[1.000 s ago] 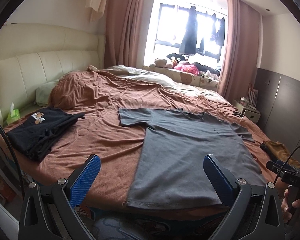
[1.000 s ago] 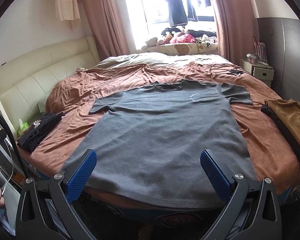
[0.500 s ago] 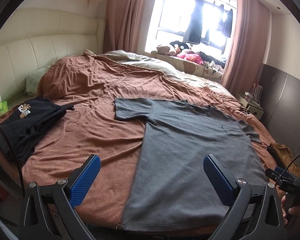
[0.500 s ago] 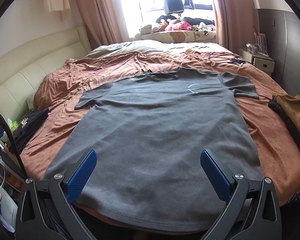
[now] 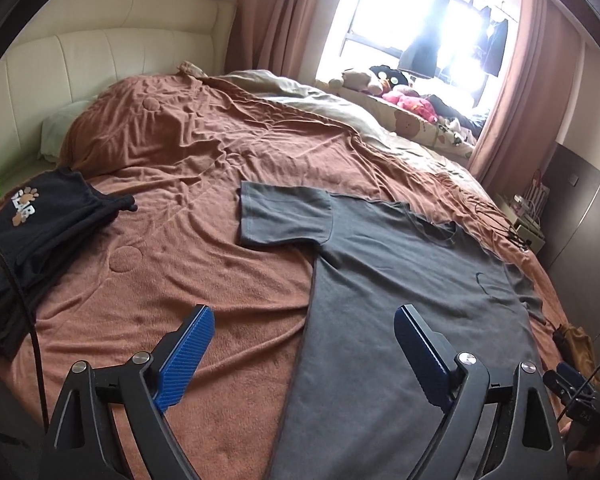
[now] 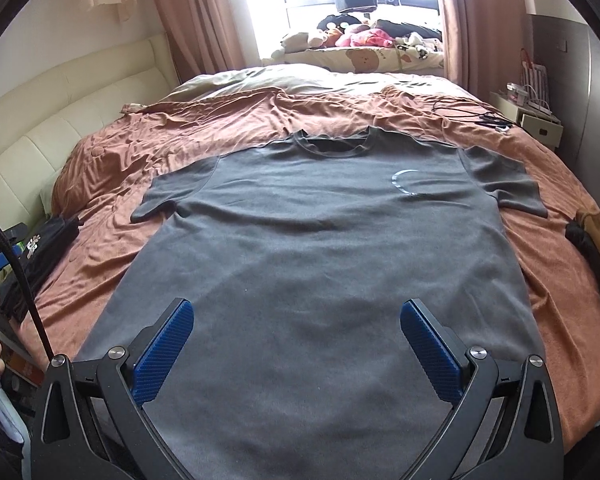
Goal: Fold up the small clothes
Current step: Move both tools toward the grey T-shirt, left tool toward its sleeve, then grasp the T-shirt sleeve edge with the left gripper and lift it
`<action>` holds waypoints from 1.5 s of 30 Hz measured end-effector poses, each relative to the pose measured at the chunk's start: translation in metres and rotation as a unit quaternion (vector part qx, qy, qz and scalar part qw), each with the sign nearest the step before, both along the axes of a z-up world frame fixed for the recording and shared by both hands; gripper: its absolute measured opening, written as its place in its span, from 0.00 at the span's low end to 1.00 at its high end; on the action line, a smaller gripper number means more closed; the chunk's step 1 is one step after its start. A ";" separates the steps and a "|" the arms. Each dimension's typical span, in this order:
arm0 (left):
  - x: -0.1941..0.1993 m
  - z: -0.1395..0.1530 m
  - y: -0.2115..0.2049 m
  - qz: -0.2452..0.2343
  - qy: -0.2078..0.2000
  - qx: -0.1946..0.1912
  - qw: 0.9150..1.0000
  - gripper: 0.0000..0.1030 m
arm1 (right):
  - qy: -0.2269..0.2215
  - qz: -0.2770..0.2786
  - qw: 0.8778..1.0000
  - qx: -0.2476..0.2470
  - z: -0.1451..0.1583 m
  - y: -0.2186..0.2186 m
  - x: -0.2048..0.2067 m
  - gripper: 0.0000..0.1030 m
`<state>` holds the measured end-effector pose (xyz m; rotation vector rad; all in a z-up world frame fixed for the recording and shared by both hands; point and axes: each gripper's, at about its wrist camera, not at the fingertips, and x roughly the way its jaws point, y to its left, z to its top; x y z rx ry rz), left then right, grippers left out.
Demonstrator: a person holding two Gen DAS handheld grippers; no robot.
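Above the grey T-shirt [image 6: 320, 248], both grippers' fingers [image 6: 164, 344] gape, empty.

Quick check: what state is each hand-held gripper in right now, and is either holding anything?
Left hand-held gripper: open, jaws just narrowing, holding nothing, above the grey T-shirt.
Right hand-held gripper: open, empty, over the T-shirt.

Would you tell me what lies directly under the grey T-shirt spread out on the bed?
The grey T-shirt lies flat on a rust-brown blanket, which shows on all sides of it. Whatever sits beneath the shirt's middle is covered, though no bulge suggests anything there.
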<state>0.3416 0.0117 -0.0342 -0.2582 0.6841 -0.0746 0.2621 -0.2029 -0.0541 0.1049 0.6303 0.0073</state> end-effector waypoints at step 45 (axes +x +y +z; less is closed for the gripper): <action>0.351 -0.091 0.064 0.024 0.167 0.050 0.984 0.50 | 0.085 0.117 0.989 -0.006 -0.024 0.021 0.285 0.70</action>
